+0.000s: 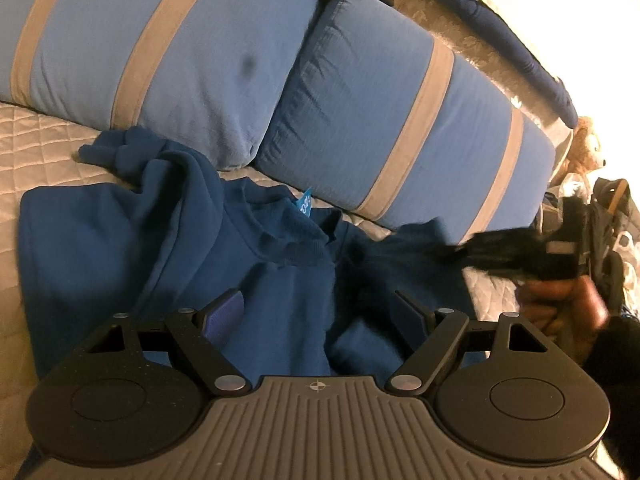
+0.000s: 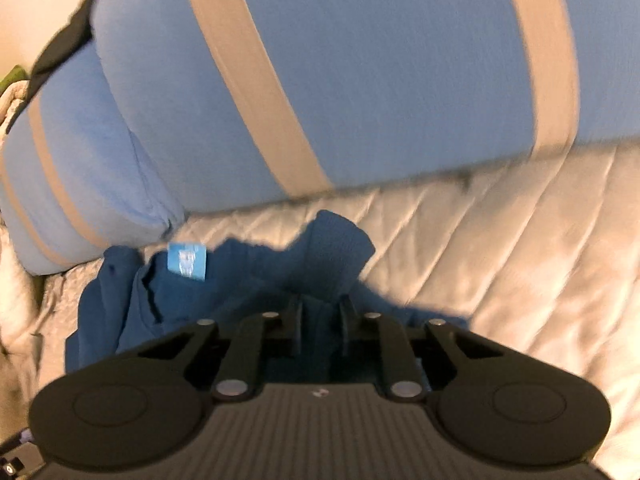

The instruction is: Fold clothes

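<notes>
Two handheld grippers are seen over a dark blue sweatshirt [image 1: 120, 240] that lies crumpled on a quilted cream bedspread [image 1: 36, 140]. The garment is spread just in front of two blue pillows with grey stripes [image 1: 180, 48], and its ribbed collar with a small light blue label [image 1: 305, 202] is turned toward them. The left gripper [image 1: 320, 316] is held above the chest of the sweatshirt with its jaws wide apart and nothing between them. In the left wrist view, the right gripper [image 1: 520, 256] is seen blurred at the right edge of the garment, gripped by a person's hand [image 1: 560, 300]. In the right wrist view, the jaws of the right gripper [image 2: 320, 320] are drawn close together, with a raised fold of the blue fabric clamped between them. The label [image 2: 187, 261] is seen to the left of that fold, and the bedspread [image 2: 520, 240] stretches away on the right.
</notes>
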Demonstrator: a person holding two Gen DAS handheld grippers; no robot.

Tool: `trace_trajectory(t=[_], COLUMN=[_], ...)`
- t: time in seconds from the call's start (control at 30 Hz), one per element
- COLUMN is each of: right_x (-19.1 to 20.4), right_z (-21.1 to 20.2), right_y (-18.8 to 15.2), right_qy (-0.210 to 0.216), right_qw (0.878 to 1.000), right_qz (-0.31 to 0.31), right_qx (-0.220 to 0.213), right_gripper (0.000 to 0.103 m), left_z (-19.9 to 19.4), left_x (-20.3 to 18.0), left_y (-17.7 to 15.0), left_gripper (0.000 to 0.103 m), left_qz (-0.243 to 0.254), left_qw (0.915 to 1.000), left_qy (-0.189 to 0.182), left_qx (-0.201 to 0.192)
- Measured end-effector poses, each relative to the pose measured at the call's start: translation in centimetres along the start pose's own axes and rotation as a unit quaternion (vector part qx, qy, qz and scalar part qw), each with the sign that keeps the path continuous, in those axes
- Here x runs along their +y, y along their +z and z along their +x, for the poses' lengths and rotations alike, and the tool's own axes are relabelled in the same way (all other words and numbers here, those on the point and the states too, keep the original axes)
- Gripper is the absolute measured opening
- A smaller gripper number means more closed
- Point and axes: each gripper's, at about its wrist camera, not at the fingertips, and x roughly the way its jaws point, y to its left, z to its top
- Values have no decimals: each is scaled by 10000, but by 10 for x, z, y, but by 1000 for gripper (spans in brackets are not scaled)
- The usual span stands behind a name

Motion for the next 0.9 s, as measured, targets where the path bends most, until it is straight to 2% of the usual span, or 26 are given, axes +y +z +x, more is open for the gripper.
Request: trace_trajectory(t=[0.17,0.33,0.43,0.57,0.63,0.73,0.9], right_x=[0,-22,-45,-92,-119,-160,-189], right_z=[-65,-144,-198,-274,-299,-312,-312], right_y=[17,33,41,33,13,-28,-76], right_qy=[-504,-1141,-1616,-2368,-2826,-3514,-3749], right_qw=[9945,9786,9630,9343,9188,8988,8913], right_qz=[-422,-477,-326,102,470,857,1351], right_qx=[-813,-1642,-2133,-2664,-2717,-2478,-2161], right_gripper=[17,16,16,16,16,16,16], left_z=[-1,-6,-9,-11,-11,-11,-11], left_x=[-1,-4,-5,-3,-2,-2,-3], left_y=[-2,-3,-3,-3,-2,-1,-4], left_gripper=[81,81,81,81,81,81,81], left_qz=[14,91,59,-32,-81,-101,-13], left_qw=[10000,9996,9994,9993,9992,9991,9993], left_qy=[-57,-167,-195,-189,-209,-234,-138], left_qx=[-65,-195,-271,-323,-342,-341,-337])
